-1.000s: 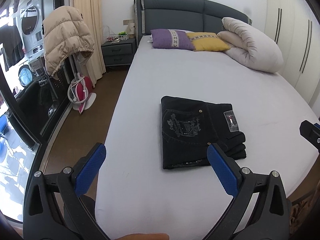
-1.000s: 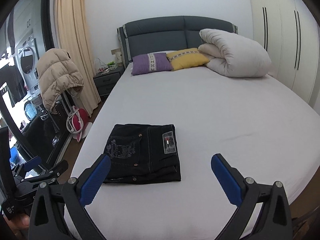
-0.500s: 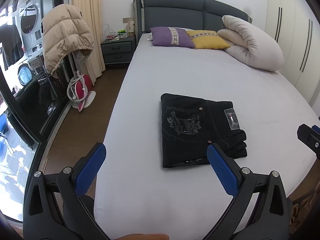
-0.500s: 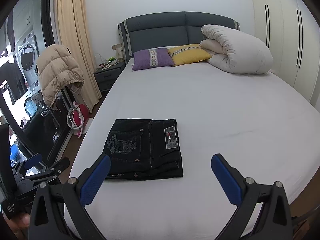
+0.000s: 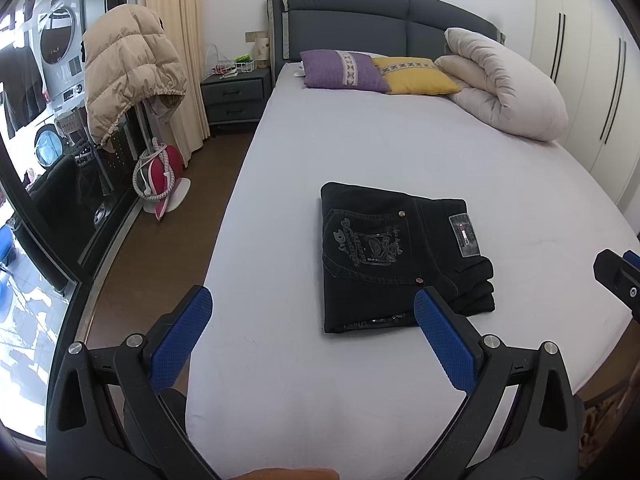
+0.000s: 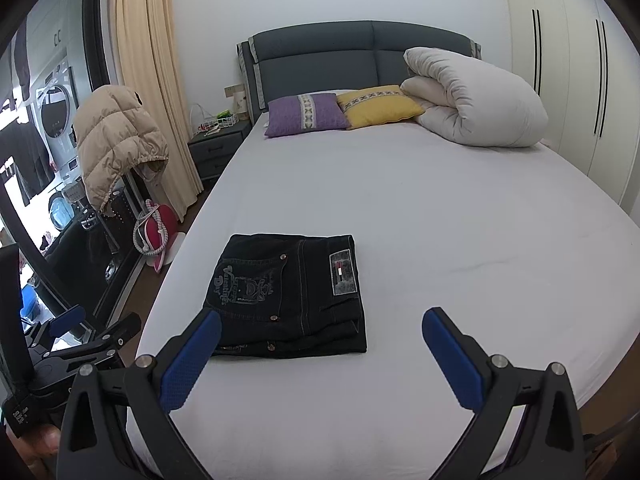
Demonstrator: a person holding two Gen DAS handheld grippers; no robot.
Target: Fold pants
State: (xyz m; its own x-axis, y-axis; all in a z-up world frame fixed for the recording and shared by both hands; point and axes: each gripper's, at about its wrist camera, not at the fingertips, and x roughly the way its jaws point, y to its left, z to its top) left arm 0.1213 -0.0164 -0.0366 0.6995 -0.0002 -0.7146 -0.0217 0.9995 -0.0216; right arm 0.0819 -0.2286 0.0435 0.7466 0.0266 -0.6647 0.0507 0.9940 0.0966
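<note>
Black jeans (image 5: 396, 256) lie folded in a compact rectangle on the white bed sheet (image 5: 360, 148), back pocket embroidery and a label facing up. They also show in the right wrist view (image 6: 288, 296). My left gripper (image 5: 312, 336) is open and empty, held back above the near end of the bed, short of the jeans. My right gripper (image 6: 320, 352) is open and empty, held back near the bed's foot, just right of the jeans. The left gripper's body (image 6: 80, 344) shows at the right wrist view's lower left.
Purple pillow (image 5: 340, 70), yellow pillow (image 5: 416, 76) and a rolled white duvet (image 5: 504, 88) lie at the headboard. A nightstand (image 5: 234, 96), a beige puffer jacket on a rack (image 5: 128, 76) and a red-white object (image 5: 160, 176) stand on the floor at left. Wardrobes (image 6: 580, 80) at right.
Both grippers have drawn back and risen slightly, so the jeans sit a little farther away. The jeans lie unmoved and both grippers stay open.
</note>
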